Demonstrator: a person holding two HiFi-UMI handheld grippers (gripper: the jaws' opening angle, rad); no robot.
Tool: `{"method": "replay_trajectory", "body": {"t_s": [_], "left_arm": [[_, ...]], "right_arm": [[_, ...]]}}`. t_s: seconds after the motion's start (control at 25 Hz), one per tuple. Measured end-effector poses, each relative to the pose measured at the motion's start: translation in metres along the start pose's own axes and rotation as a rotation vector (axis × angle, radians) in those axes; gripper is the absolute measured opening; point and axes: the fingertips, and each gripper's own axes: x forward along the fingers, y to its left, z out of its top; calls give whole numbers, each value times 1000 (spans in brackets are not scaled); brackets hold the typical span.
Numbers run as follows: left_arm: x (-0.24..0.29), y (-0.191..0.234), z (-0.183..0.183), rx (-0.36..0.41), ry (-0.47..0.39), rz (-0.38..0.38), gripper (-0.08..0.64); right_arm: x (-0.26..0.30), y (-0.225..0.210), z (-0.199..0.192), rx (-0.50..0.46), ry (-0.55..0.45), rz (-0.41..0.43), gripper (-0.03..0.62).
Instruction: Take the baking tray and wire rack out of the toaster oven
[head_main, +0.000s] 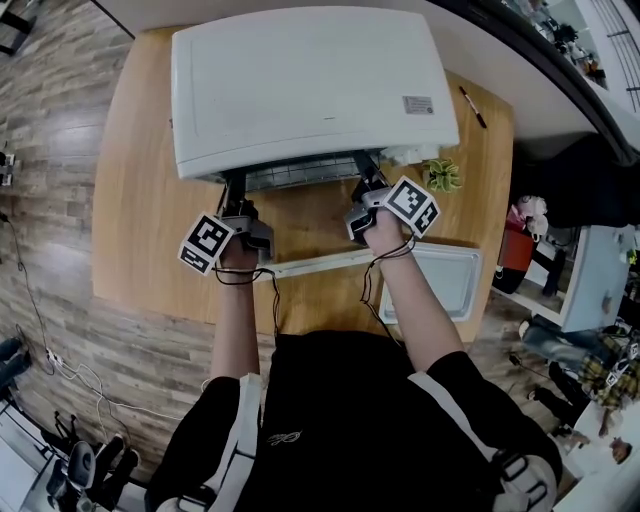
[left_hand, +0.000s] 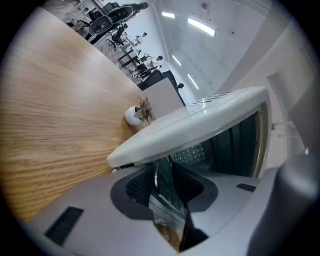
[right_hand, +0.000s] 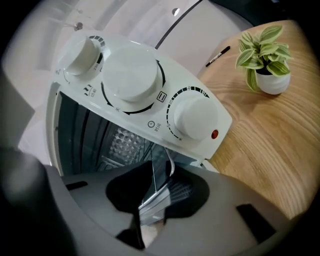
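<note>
We are watching the wire rack (head_main: 300, 172) lying in the mouth of the toaster oven (head_main: 310, 90), with its front edge just showing below the oven's white top. We are holding that front edge at both ends. The left gripper (left_hand: 164, 177) is reaching in at the left end and the right gripper (right_hand: 159, 172) at the right end. Each one's jaws are standing narrow and pinching a thin wire of the rack between the pads.

The baking tray (head_main: 450, 285) is lying outside the oven, flat at the near right corner of the tabletop (head_main: 140, 200), and our right forearm is crossing over its left end in the head view. The oven door is hanging open toward us, and its white handle (head_main: 320, 263) is running across just by our wrists.

The oven itself is sitting toward the far edge of the tabletop, and its three white knobs (right_hand: 132, 80) are showing on the right-hand panel in the right gripper view. A small potted plant (head_main: 441, 175) is standing just beside the oven's right side, and a pen (head_main: 472, 106) is lying near the far right corner
</note>
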Motion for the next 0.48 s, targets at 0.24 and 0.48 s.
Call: {"method": "replay_trajectory", "body": {"t_s": [0.24, 0.48], "left_arm": [[-7, -3, -6, 106, 30, 40, 91], [-24, 0, -16, 125, 47, 59, 92]], "right_arm": [[-9, 0, -7, -108, 52, -37, 71], [-25, -5, -19, -169, 90, -49, 81]]}}
